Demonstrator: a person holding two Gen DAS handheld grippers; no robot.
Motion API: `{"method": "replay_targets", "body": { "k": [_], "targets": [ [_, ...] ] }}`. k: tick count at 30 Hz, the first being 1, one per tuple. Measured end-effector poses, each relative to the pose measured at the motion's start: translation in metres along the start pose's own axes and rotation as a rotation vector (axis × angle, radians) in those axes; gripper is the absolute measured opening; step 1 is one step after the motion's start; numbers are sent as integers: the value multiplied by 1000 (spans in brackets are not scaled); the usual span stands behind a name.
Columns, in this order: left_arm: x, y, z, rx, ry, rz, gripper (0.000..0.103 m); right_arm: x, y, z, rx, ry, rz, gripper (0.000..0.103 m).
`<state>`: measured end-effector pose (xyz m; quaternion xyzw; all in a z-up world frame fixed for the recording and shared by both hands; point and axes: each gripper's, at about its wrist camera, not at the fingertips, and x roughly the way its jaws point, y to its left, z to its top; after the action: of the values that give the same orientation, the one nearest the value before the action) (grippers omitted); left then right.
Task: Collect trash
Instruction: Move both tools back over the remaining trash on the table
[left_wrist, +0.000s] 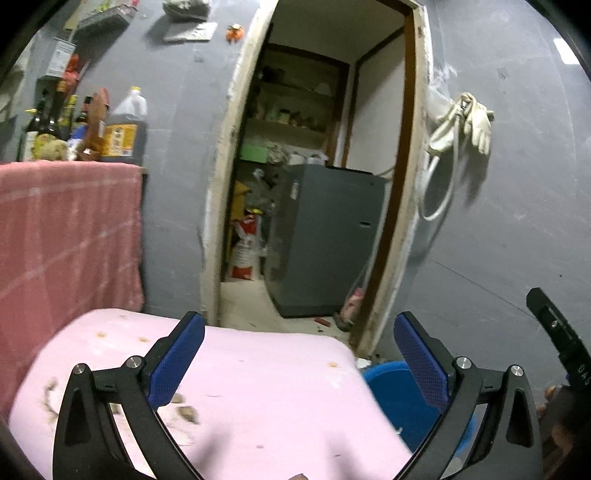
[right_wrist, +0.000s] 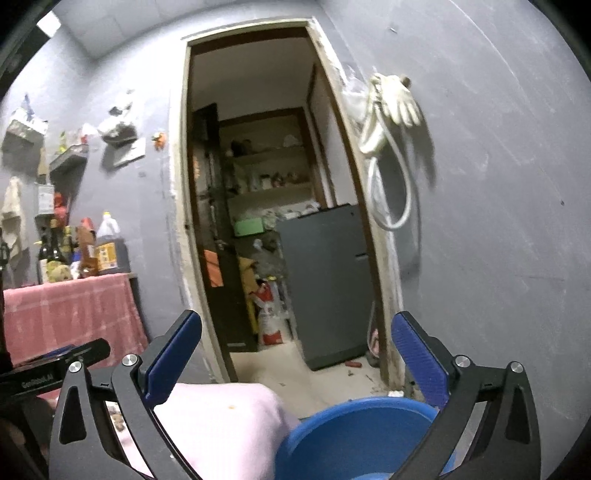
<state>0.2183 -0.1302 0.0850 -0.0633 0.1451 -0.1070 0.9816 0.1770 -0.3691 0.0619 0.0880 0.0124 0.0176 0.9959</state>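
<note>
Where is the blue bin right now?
The blue bin sits low in both views, on the floor right of the pink table, before the doorway.

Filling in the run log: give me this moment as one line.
left gripper: open, empty, over pink table | right gripper: open, empty, above blue bin | scraps on table, uncollected

Bucket (right_wrist: 354, 435) right of table (right_wrist: 221, 424)
</note>
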Motion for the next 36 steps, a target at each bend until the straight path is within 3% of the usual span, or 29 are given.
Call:
{"method": "replay_targets", "body": {
  "k": [16, 26, 36],
  "targets": [
    [-51, 84, 2, -29, -53, 127, 101, 4, 84, 2, -32, -16, 195, 103],
    [-60, 127, -11, -42, -40, 211, 101, 21, 135, -21, -111, 64, 287, 103],
    [-41, 155, -39, 23, 61, 230, 101, 47, 149, -47, -134, 200, 311, 103]
  ]
}}
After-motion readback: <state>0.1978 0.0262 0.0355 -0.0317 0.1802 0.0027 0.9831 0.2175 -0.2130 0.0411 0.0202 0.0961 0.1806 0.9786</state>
